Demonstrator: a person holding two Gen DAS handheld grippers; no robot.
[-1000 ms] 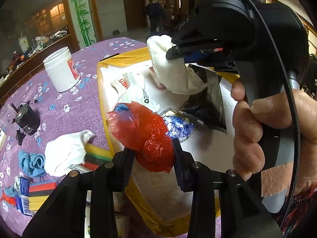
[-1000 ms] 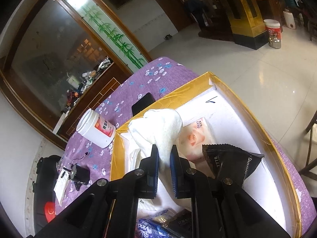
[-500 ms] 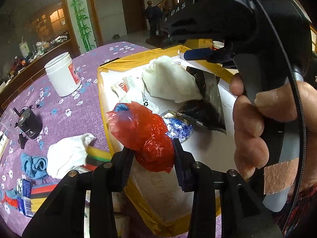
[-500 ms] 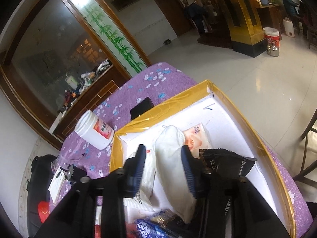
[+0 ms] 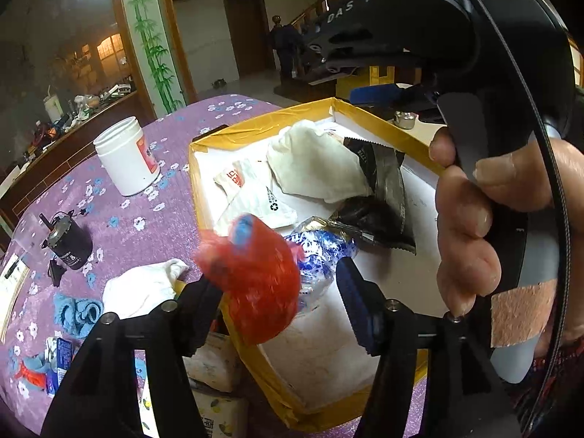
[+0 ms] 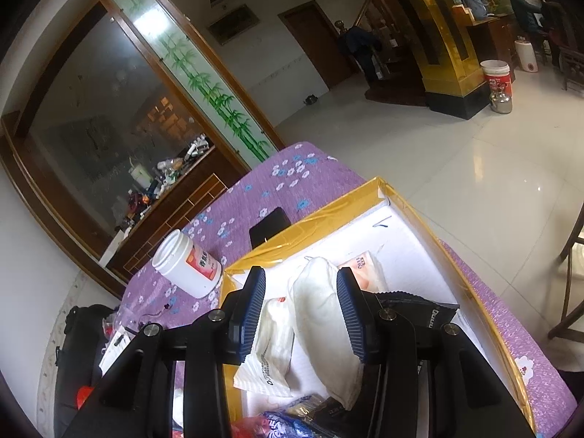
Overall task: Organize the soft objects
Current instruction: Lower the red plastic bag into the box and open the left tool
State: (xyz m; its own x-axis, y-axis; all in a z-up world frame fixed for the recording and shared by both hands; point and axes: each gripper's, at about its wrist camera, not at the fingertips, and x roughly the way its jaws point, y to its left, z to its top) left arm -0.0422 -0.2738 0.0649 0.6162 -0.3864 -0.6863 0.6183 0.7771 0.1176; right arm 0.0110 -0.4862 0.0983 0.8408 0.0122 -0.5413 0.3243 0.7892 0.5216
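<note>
1. The box (image 5: 204, 197) took up most of both views, its yellow rim open toward me on the purple cloth (image 5: 120, 219); I treated it as the target and kept both tools over its white floor.
2. My right gripper (image 6: 301, 314) hung above the white cloth (image 6: 317, 314) lying in the box; its jaws had just opened and stood about half apart, pads clear of the fabric, so that piece looked placed.
3. My left gripper (image 5: 281, 299) had just opened too, jaws fairly wide. The red bag (image 5: 255, 284) sat blurred between them, brushing the left finger (image 5: 199, 303), free of the other pad. I judged it to be dropping.
4. It hung over the near rim, beside the blue wrapper (image 5: 321, 252). To do this well I wanted the release further inside, or the bag could catch on the edge.
5. The white rag (image 5: 142, 288) and blue rag (image 5: 78, 310) lay outside on the cloth, probably next.
</note>
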